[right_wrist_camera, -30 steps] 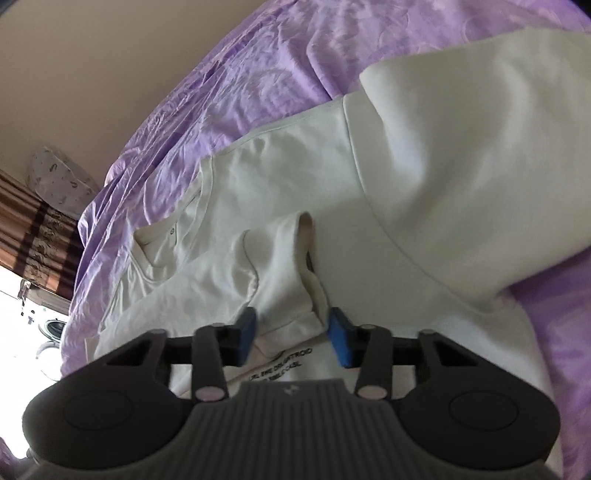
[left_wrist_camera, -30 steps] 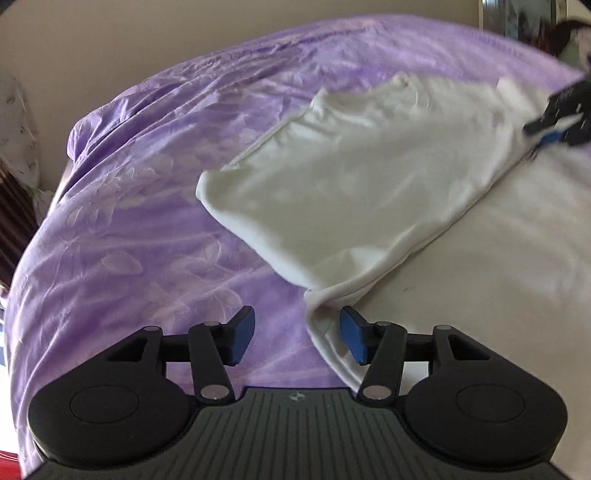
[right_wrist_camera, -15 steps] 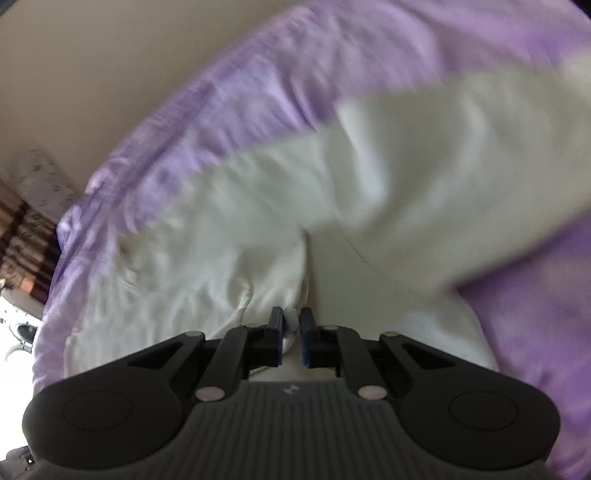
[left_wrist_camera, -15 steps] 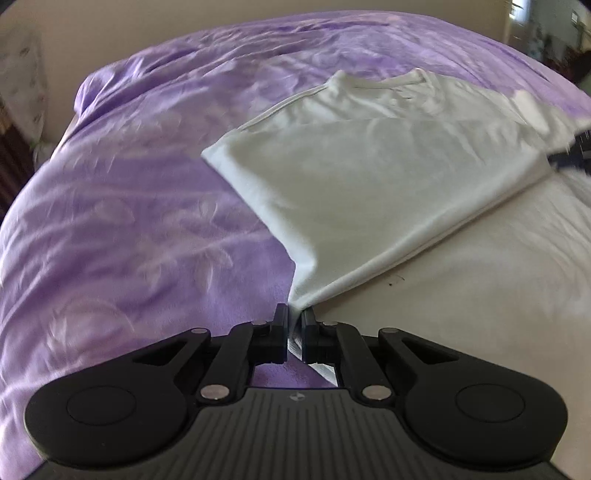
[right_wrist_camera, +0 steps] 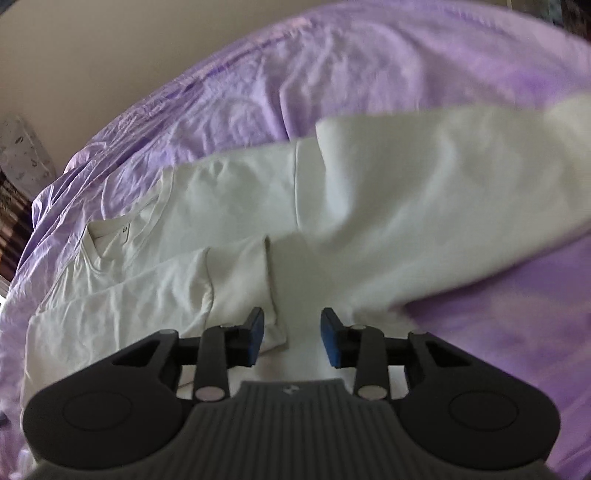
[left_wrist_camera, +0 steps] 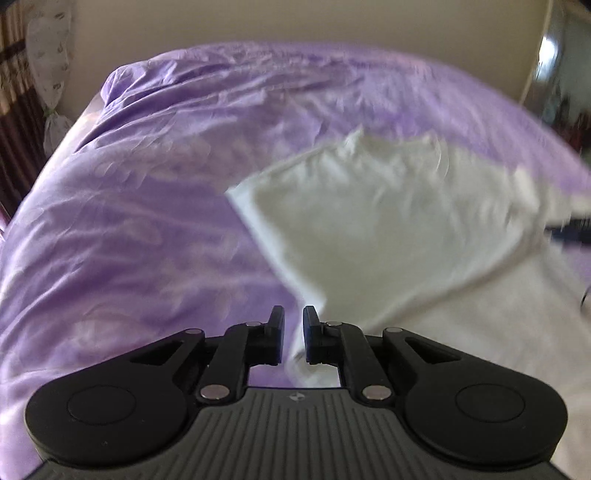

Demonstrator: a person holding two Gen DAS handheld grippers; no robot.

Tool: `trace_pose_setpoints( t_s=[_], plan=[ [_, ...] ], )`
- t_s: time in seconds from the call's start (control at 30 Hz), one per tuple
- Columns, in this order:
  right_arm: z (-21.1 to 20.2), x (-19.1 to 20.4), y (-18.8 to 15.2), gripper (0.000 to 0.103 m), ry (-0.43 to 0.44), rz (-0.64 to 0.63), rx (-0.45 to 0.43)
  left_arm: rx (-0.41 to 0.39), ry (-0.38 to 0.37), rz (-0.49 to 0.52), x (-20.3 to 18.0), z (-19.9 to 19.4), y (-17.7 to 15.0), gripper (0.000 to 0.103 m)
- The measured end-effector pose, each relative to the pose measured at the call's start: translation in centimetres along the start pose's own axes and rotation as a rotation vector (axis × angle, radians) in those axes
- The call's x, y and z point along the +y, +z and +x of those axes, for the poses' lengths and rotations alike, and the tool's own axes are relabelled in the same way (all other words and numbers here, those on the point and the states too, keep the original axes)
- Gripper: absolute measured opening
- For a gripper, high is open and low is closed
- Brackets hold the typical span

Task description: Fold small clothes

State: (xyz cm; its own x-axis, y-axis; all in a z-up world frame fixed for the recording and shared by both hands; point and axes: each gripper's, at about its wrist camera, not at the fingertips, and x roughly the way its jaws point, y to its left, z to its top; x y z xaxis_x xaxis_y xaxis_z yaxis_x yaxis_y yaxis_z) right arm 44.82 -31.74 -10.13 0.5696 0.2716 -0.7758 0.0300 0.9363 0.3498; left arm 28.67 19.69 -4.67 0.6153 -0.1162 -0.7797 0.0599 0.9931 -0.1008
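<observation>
Bed with crumpled purple floral bedspread fills both views, beige wall behind it.

White cotton T-shirt lies on the bedspread, partly folded: in the right wrist view the neckline sits at far left, one short sleeve is folded in over the body, and a big flap of the body is turned over on the right. In the left wrist view the same shirt is motion-blurred, the folded panel raised at a slant, its edge running down toward the fingers.

Left hand-held gripper: jaws nearly together with a narrow gap, white shirt edge in or just behind that gap. Blur there, so cannot tell if it's pinching the cloth.

Right hand-held gripper: jaws spread, blue pads visible, nothing between them, sitting over the shirt just beside the sleeve cuff.
</observation>
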Motion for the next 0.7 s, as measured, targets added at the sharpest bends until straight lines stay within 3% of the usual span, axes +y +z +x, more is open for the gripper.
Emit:
trace_pose_setpoints(
  t_s=[0.13,0.27,0.33,0.4,0.5,0.6,0.67,0.7],
  plan=[
    [-1.9,-0.1,1.0,0.031,0.0,-0.03,-0.01,0.026,-0.003,0.008,-1.8,3.0,1.0,0.01],
    [-4.6,-1.4,2.4,0.031,-0.037,-0.053,-0.052,0.114,0.115,-0.018,-0.8,6.2,0.6,0.002],
    [-6.2,-2.8,3.0,0.031,-0.062,-0.053,-0.073,0.152,0.226,-0.03,0.7,7.3,0.3,0.0],
    [-7.5,-4.2,3.5,0.031,-0.088,-0.052,-0.085,0.173,0.213,-0.068,2.1,7.5,0.0,0.0],
    [-9.0,-6.6,3.8,0.032,-0.128,-0.038,-0.092,0.122,0.152,-0.143,3.2,5.7,0.2,0.001],
    [-10.0,-9.2,4.1,0.045,-0.137,-0.004,-0.083,0.095,0.141,-0.144,3.1,3.5,0.6,0.005],
    [-10.7,-10.8,4.2,0.064,-0.169,0.005,-0.087,0.072,0.155,-0.132,2.7,1.8,1.1,0.01],
    [-11.0,-11.7,4.3,0.065,-0.183,0.019,-0.084,0.066,0.162,-0.132,2.7,1.1,1.2,0.013]
  ],
)
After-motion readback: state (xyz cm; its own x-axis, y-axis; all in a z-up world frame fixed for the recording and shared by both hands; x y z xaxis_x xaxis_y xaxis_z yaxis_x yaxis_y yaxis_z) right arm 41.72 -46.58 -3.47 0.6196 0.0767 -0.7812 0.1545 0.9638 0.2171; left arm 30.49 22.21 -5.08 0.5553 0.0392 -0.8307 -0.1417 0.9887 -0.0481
